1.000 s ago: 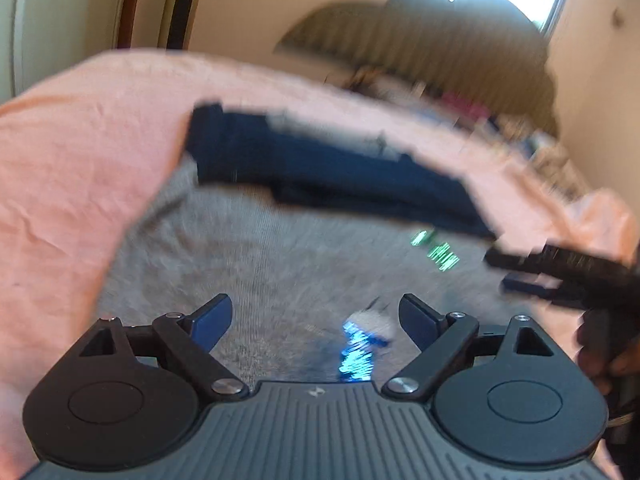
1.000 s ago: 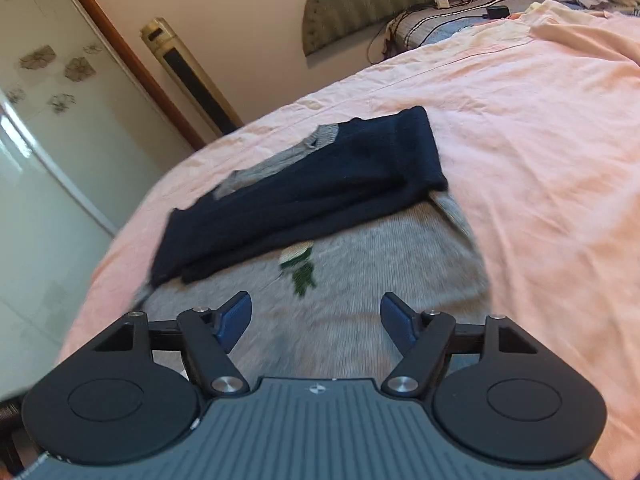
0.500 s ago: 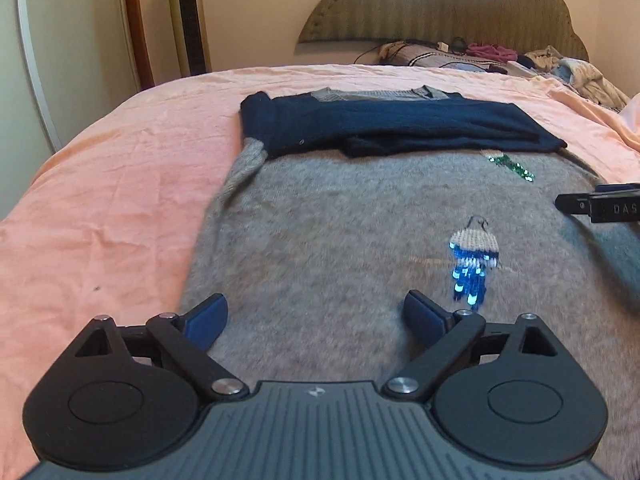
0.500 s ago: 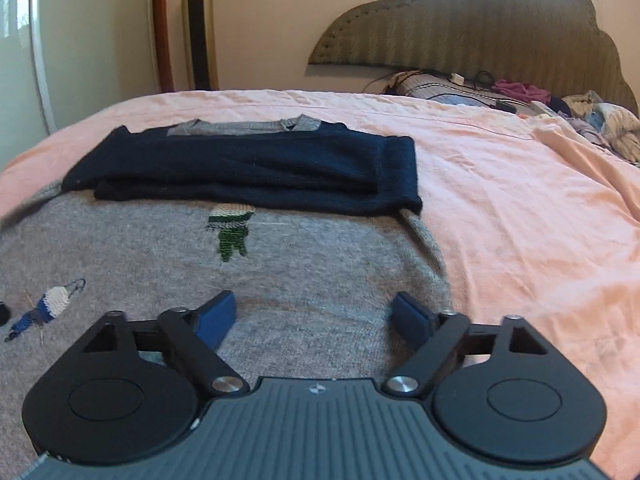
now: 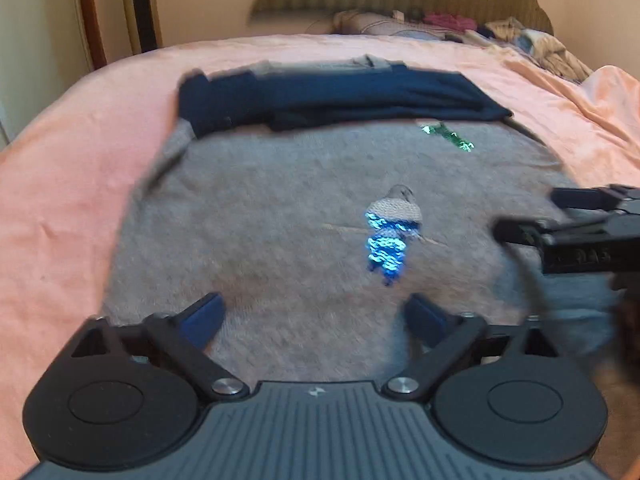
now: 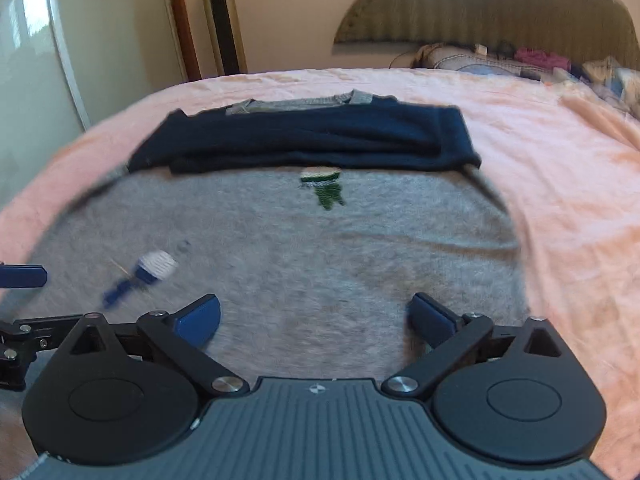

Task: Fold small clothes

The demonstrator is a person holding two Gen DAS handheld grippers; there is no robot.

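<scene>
Left wrist view: the left gripper is seen with its blue-padded jaws spread wide and nothing held between them, poised over the near part of a grey sweater that is spread flat on a pink bedsheet. Navy sleeves are folded across the far, upper part of the garment, with a strip of grey collar showing just behind them. A blue sequinned figure is stitched on the grey cloth to the right of centre, and a green sequinned figure lies further off, just below the navy band. The right gripper is seen entering from the right edge, over the sweater's right side; much of this picture is blurred. In the right wrist view the right gripper is likewise shown with its jaws wide apart and empty, above the near grey cloth. The sweater fills the middle of that picture, the navy sleeves lie across its far end, the green figure is just beneath them, and the blue figure is at the left. A blue fingertip of the left gripper is visible at the left edge. A headboard and a heap of clothes are seen beyond the bed.
</scene>
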